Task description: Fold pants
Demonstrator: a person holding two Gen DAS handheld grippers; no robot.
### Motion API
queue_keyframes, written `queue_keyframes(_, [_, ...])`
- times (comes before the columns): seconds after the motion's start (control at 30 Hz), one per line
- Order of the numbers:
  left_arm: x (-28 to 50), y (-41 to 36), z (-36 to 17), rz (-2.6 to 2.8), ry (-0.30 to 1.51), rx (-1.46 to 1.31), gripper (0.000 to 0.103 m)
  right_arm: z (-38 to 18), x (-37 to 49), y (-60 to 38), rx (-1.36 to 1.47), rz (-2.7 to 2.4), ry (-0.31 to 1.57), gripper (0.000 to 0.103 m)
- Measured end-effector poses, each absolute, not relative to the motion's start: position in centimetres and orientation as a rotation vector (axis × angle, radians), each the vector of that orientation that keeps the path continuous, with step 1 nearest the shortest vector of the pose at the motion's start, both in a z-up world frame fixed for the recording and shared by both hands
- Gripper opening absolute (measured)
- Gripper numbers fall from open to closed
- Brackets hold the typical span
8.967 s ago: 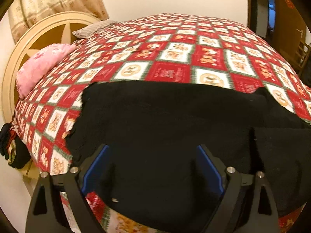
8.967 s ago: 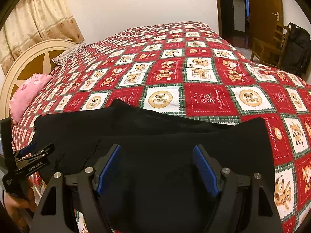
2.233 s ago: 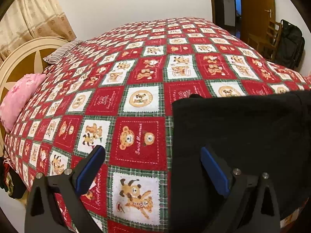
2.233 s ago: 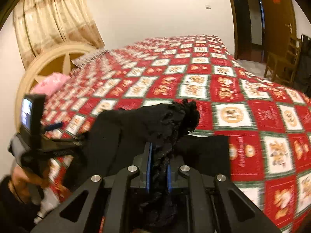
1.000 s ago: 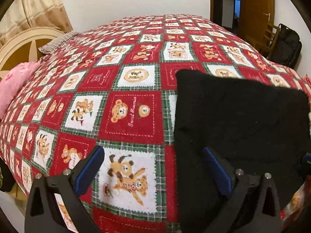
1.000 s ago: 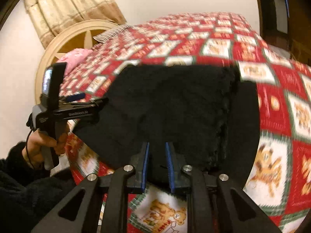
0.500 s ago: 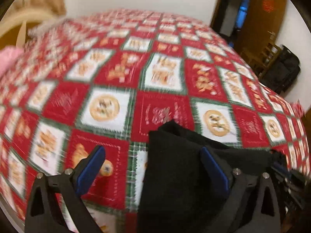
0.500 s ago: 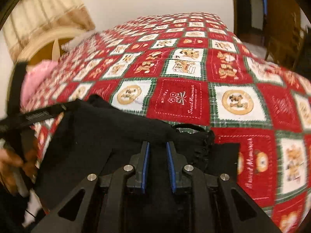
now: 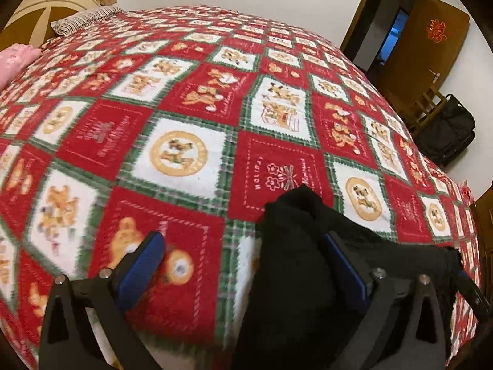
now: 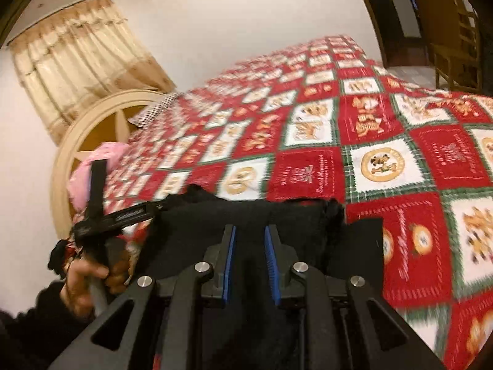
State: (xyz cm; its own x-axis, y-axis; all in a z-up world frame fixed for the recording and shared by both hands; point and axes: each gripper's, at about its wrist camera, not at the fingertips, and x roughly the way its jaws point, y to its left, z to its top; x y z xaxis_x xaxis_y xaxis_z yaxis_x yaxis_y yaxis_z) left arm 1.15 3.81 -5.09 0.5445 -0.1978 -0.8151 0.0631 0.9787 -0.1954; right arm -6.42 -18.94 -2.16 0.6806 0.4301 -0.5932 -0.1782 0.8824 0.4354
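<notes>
The black pants [image 9: 295,265] lie folded in a thick bundle at the near edge of the red patchwork bed cover [image 9: 191,98]. My left gripper [image 9: 243,259] is open, its right finger over the bundle's left part, its left finger over the cover. In the right wrist view the pants [image 10: 246,215] fill the near middle. My right gripper [image 10: 249,237] has its blue pads close together with a narrow gap, and black cloth shows between them. The left gripper [image 10: 129,215] shows there at the bundle's left edge.
A pink pillow [image 10: 92,166] and a striped pillow [image 9: 83,20] lie by the round cream headboard [image 10: 101,114]. A wooden chair [image 9: 428,108], a black bag [image 9: 446,135] and a brown door [image 9: 422,43] stand beyond the bed's right side.
The pants went from spread flat to a compact folded bundle. In the last half second both views tilted and the right gripper's pads parted a little; the left gripper stayed open.
</notes>
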Motion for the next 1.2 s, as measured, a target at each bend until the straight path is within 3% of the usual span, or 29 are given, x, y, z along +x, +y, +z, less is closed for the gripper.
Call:
queue_keyframes(0.1, [-0.4,3.9,-3.5,-0.170,0.972,-0.093,0.102,-1.6,-10.1,-18.6,0.292,0.347,0.765,0.033])
queue_keyframes(0.2, [-2.6,3.9,-2.4,-0.237,0.948,-0.050,0.102,-1.7,-12.8,-19.3,0.262,0.250,0.761,0.038])
queue_keyframes(0.3, [-4.3,4.3,-2.3,-0.327,0.924,-0.086,0.103,-1.9,-13.7,-22.1,0.388,0.170,0.705,0.079])
queue_keyframes(0.33, [-4.5,4.2,-2.6,-0.354,0.926,-0.091,0.103,-2.0,-13.7,-22.7,0.418,0.149,0.695,0.081])
queue_keyframes(0.5, [-3.9,2.9,-4.9,-0.371,1.016,-0.078,0.103,-4.6,-11.1,-24.4,0.569,0.150,0.793,0.081])
queue_keyframes(0.83, [-4.2,2.0,-6.8,-0.411,1.048,-0.062,0.103,-5.6,-10.5,-21.5,0.458,0.198,0.838,0.081])
queue_keyframes(1.0, [-4.4,3.0,-5.9,-0.402,1.051,-0.066,0.103,-4.1,-11.5,-22.0,0.433,0.108,0.768,0.081])
queue_keyframes(1.2, [-4.8,7.1,-2.2,-0.328,0.922,-0.124,0.103,-2.2,-11.8,-21.2,0.441,0.230,0.702,0.081])
